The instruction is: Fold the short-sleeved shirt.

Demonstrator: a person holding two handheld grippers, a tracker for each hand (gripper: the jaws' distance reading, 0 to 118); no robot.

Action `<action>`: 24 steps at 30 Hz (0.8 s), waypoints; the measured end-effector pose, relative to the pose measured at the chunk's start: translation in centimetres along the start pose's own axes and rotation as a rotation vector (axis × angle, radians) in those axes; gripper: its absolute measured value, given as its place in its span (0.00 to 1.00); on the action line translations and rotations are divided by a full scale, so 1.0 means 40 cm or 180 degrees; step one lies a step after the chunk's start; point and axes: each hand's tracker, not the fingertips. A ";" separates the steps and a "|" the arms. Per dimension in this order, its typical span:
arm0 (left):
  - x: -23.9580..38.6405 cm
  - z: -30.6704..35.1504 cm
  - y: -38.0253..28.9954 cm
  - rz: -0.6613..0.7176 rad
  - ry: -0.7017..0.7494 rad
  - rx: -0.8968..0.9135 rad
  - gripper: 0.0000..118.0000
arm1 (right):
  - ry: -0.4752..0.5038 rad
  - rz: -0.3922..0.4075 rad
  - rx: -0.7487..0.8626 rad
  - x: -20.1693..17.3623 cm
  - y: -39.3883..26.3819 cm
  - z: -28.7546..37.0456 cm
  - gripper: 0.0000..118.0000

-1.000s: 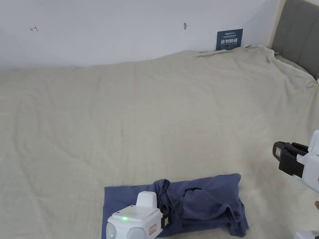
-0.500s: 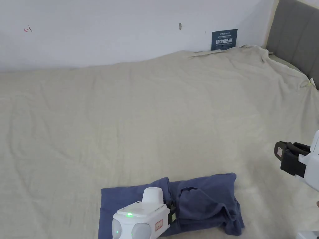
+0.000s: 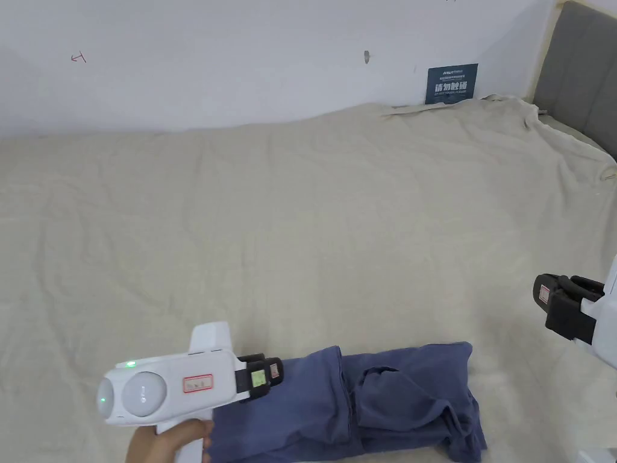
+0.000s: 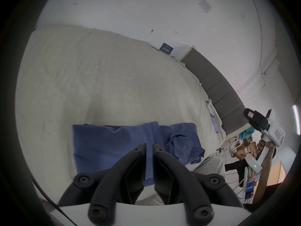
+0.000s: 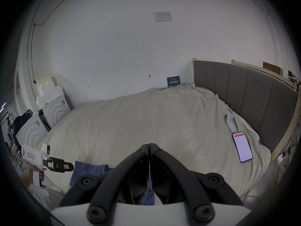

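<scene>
the blue short-sleeved shirt [image 3: 361,401] lies folded into a rough rectangle near the front edge of the bed [image 3: 313,229], on the beige sheet, with its right end bunched and creased. my left hand-held gripper [image 3: 274,371] hangs just above the shirt's left end, pointing to the right; in the left gripper view its jaws stand a narrow gap apart with blue cloth showing behind the gap, and nothing is caught between them, so it is released. my left hand [image 3: 172,440] shows under its white body, where a green light glows. my right hand-held gripper [image 3: 545,295] is held well off to the right of the shirt, above the sheet, pointing left; in the right gripper view its jaws are clenched together tip to tip with nothing in them. a grey padded headboard [image 5: 244,89] runs along the right side of the bed, and a phone [image 5: 242,146] with a lit screen lies on the sheet beside it. a small dark blue sign [image 3: 451,83] leans against the white wall at the far edge of the bed.
</scene>
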 end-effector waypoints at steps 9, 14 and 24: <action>-0.182 0.020 -0.001 0.0182 0.0281 -0.0133 0.82 | 0.0058 0.0024 -0.0040 -0.030 0.002 -0.019 0.00; -0.253 -0.012 -0.027 0.0423 0.0207 -0.0217 0.81 | 0.0070 0.0032 -0.0082 -0.034 -0.003 -0.027 0.00; -0.281 -0.080 -0.074 0.0402 0.0091 -0.0357 0.62 | 0.0042 0.0024 -0.0152 -0.026 -0.012 -0.033 0.00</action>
